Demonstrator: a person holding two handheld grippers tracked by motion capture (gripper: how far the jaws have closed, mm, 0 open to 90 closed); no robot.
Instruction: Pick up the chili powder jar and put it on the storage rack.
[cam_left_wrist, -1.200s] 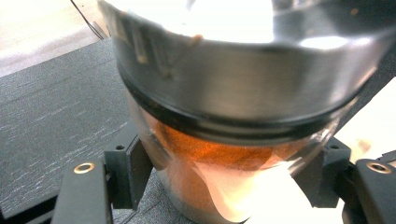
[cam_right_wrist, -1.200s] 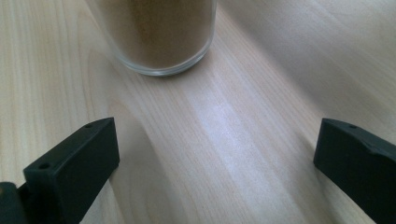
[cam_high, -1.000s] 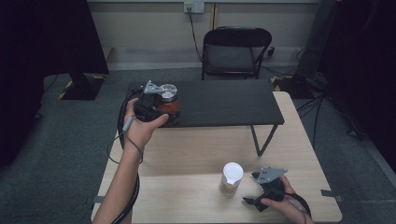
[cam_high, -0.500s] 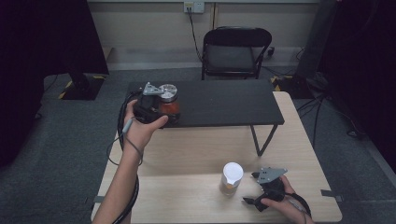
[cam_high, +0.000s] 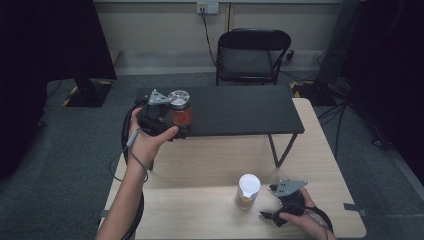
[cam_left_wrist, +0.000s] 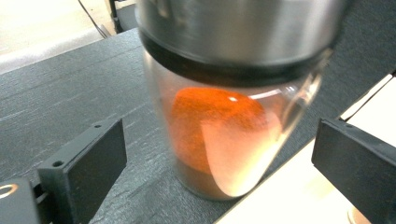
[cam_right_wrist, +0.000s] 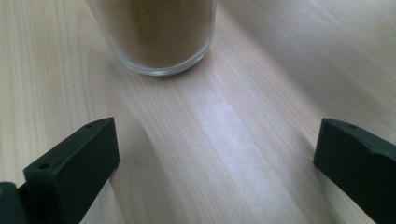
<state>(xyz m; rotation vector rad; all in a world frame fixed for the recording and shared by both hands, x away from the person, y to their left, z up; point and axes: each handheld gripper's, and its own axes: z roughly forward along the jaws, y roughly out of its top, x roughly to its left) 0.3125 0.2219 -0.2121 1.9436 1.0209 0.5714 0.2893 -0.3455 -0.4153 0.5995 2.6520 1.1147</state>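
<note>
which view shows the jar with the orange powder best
The left gripper view: the jar is close up, showing its metal lid, clear glass and orange powder, standing on the black shelf. The high view shows it small, from above, beside the left gripper. The right gripper view looks at a different jar of brown powder.

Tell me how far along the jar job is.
Done: the orange-powder jar stands on the black shelf. In hand: the left claw has just been opening, with that jar between its pads, untouched. Left: the brown-powder jar waits on the wooden table; the right claw is open just short of it.
</note>
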